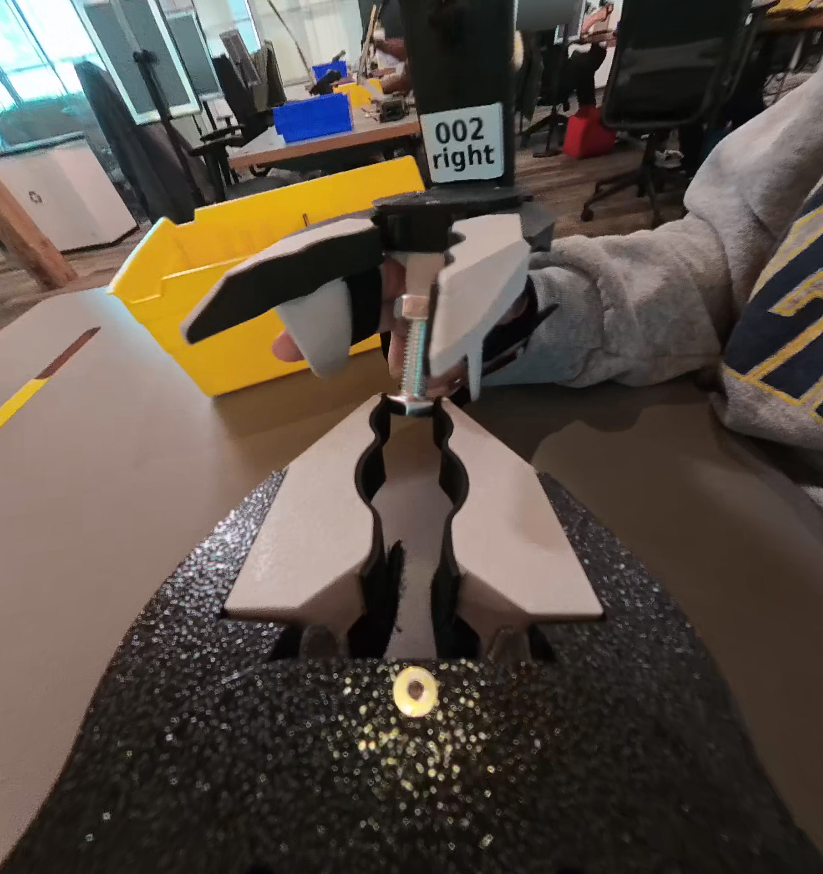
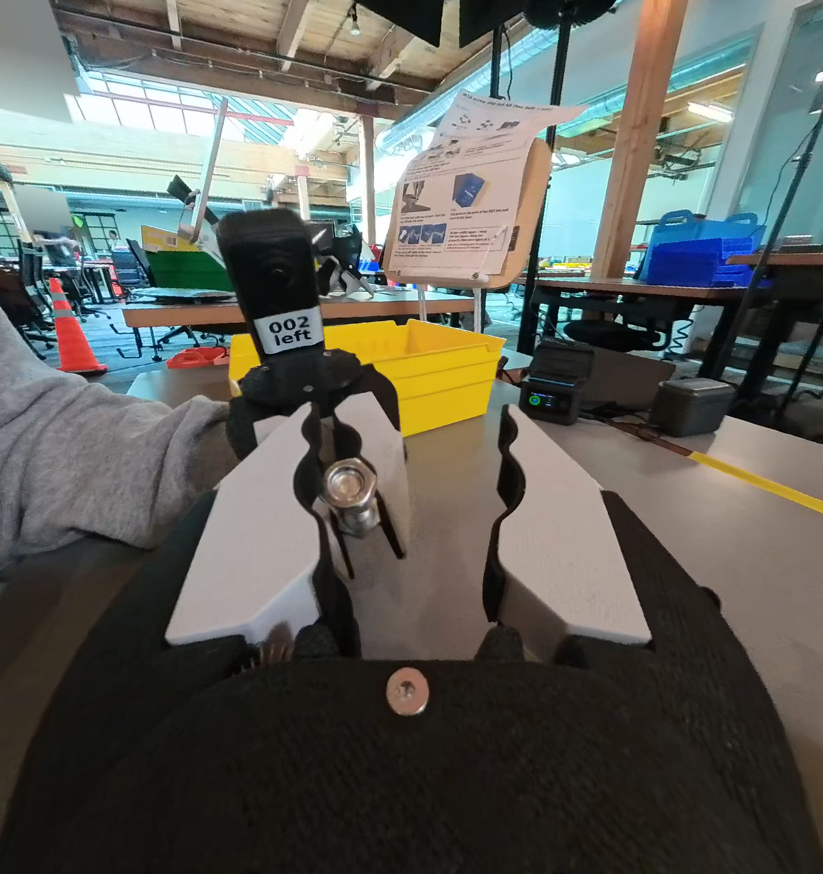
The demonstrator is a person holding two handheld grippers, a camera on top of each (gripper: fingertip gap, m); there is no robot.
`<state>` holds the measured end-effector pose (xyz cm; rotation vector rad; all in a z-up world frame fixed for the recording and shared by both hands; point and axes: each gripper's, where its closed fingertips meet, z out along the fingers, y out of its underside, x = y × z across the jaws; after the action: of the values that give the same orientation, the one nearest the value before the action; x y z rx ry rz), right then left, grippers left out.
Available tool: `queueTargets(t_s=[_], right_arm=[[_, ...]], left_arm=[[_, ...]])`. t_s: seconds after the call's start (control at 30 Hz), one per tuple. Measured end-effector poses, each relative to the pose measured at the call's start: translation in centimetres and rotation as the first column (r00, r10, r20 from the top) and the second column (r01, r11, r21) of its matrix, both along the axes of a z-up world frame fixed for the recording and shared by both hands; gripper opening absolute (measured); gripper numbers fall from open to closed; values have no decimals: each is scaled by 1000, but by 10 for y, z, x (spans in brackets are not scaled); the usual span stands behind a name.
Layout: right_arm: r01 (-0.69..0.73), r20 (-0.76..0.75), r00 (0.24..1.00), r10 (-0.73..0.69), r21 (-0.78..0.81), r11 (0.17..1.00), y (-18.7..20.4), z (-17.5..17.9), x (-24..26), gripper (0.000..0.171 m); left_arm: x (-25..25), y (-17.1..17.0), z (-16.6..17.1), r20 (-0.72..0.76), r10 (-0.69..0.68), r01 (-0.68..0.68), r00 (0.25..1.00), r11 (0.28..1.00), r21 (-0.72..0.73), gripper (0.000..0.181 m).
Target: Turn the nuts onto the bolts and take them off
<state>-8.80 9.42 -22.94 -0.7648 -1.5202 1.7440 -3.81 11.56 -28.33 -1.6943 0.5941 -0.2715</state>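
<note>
My left gripper (image 1: 412,404) is shut on the head of a silver bolt (image 1: 414,359), which stands up from its fingertips. A silver hex nut (image 1: 412,307) sits partway along the bolt's thread. My right gripper (image 1: 331,359) comes down from above, open, with one finger on each side of the bolt and nut. In the right wrist view, my right gripper (image 2: 407,416) is wide open. The nut (image 2: 350,487) lies close to its left finger (image 2: 258,520), far from the right finger. The left gripper (image 2: 353,529) holds the bolt (image 2: 360,518) behind it.
A yellow bin (image 1: 211,265) stands on the brown table behind the grippers, also in the right wrist view (image 2: 447,373). A small black device (image 2: 551,397), a grey box (image 2: 688,406) and a clipboard stand (image 2: 466,208) are at the back right. Grey sleeves (image 1: 636,307) flank the work. Across from one pair of fingers to the other is roughly 7 centimeters.
</note>
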Motion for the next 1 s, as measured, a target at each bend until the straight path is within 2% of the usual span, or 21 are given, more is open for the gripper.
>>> queueTargets(t_s=[0.2,0.3,0.4,0.53,0.63,0.77,1.0], right_arm=[[51,6,999,-51,-7,999,18,0,-1,68],[-54,-34,998,54,-25,998,5,6,10,45],[-77,-29,997,77,-20,997,1,5,12,37],[-52,-21,998,52,-28,998,6,4,9,37],[-47,-24,999,46,-27,999,11,5,10,42],[-10,-25,1000,9,-35,999,21,6,9,40],[-123,-41,992,119,-147,981,4,14,13,44]], left_arm=[[-30,-10,21,86,55,-61,995,995,78,16],[-30,-6,17,82,76,-81,994,994,66,16],[-28,-2,13,67,90,-94,994,994,63,16],[-26,-5,20,105,67,-76,992,993,85,15],[-23,-8,23,98,42,-52,994,993,108,16],[-29,-12,36,188,26,-56,982,986,154,16],[-21,-2,24,128,59,-75,990,990,118,16]])
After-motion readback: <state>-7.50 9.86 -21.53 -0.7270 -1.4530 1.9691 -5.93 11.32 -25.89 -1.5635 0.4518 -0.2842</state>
